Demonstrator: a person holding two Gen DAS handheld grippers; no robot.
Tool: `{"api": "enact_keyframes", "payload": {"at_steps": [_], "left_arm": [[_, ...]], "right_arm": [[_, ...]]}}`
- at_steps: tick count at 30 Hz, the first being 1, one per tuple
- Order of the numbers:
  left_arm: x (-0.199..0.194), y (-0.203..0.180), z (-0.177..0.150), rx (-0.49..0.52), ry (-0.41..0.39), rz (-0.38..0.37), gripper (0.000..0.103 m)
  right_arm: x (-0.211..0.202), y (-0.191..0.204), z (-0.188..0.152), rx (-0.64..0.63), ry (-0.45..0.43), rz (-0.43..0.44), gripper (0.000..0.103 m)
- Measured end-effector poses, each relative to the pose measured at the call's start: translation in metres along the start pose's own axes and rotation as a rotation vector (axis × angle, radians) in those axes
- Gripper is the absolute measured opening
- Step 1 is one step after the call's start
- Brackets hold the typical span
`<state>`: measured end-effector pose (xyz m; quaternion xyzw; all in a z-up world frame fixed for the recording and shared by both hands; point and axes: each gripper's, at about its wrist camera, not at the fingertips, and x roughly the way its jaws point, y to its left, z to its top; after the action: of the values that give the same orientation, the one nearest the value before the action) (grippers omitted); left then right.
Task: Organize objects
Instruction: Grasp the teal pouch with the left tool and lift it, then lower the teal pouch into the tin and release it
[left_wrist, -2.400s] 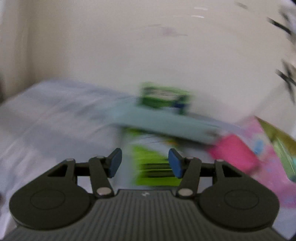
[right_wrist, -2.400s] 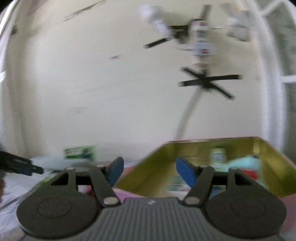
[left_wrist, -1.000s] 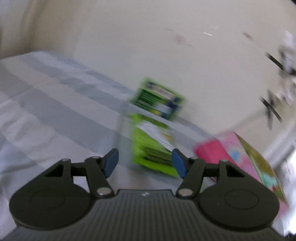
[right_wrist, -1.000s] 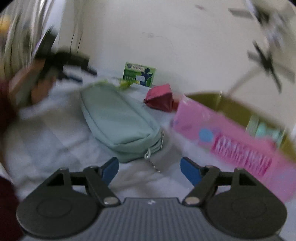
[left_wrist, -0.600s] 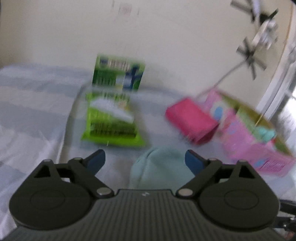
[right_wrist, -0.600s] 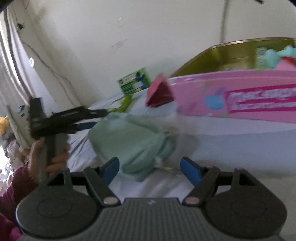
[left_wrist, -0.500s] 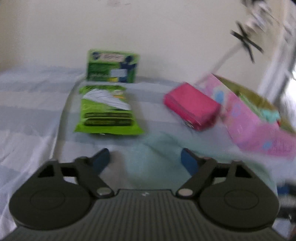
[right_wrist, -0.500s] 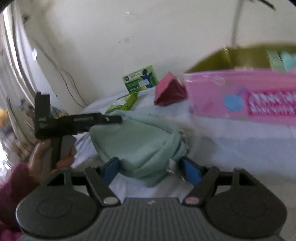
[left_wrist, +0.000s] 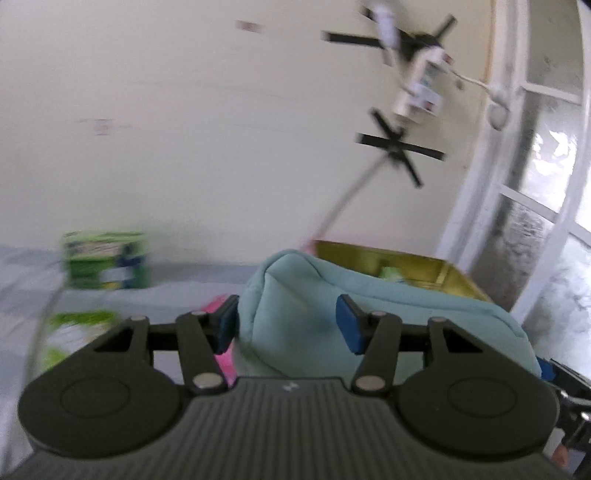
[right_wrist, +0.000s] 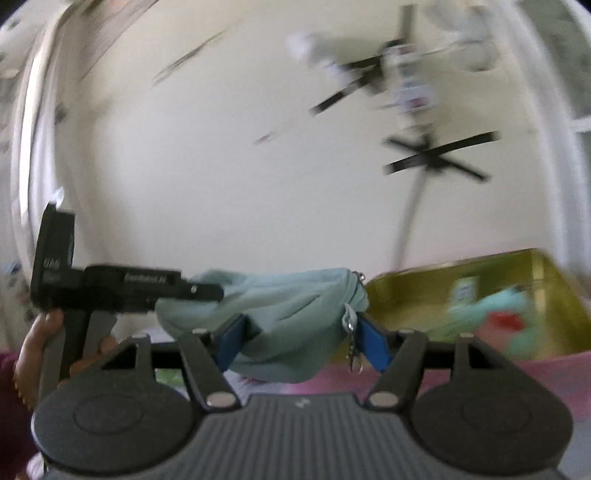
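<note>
clearly the step in hand is the carry: the mint pouch (right_wrist: 280, 317) is off the bed and slung between the two grippers, and by my reading it is headed for the pink box (right_wrist: 517, 365) with the gold lining. taking that box as the landmark, the pouch hangs just short of its near left corner, with its zipper end toward the box and the zipper pull (right_wrist: 351, 332) dangling just beside the rim.

the right gripper (right_wrist: 301, 341) has its jaws partly closed, pinching the zipper end of the pouch from both sides, the fabric bulging between the blue pads. the left gripper (left_wrist: 286, 326) holds the far end; in its own view the pouch fills the gap between the pads, the left pad against the cloth, though motion blur leaves me unsure how firmly the right pad bites. i judge it a pinch as well.

inside the box some mint and red things (right_wrist: 495, 314) already lie at the back. away from the box, toward the wall, a green carton (left_wrist: 105, 266) stands on the bed; nearer the pouch lie a green packet (left_wrist: 74, 332) and a sliver of a pink item (left_wrist: 218, 306), all blurred.

the next move calls for both grippers to travel together over the box rim, keeping the pouch level so it does not sag and catch the wall, then lowering before either lets go.
</note>
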<state>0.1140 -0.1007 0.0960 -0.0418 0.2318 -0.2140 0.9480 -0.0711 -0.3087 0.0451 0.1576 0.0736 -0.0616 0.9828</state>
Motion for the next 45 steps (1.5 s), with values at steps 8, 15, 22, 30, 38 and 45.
{"api": "enact_keyframes", "payload": {"at_steps": [8,15,22,30,38,45], "left_arm": [[0.088,-0.063,-0.005,0.012,0.109,-0.061,0.057],[0.114,-0.091,-0.023,0.094,0.157,0.020,0.060],[0.095,-0.100,-0.020,0.154,0.156,0.061,0.060],[0.057,-0.092,-0.026,0.197,0.137,0.067,0.065],[0.019,-0.064,-0.031,0.193,0.101,0.090,0.067],[-0.002,-0.033,-0.044,0.192,0.092,0.120,0.069]], "right_arm": [[0.006,-0.087,0.021,0.090,-0.044,-0.223,0.073],[0.028,-0.117,0.010,0.094,-0.036,-0.414,0.075],[0.016,-0.110,0.008,0.109,-0.057,-0.431,0.075],[0.005,-0.072,0.011,0.133,-0.045,-0.407,0.080],[-0.003,-0.024,0.004,0.171,-0.024,-0.348,0.082],[0.003,0.008,0.003,0.160,0.022,-0.310,0.082]]}}
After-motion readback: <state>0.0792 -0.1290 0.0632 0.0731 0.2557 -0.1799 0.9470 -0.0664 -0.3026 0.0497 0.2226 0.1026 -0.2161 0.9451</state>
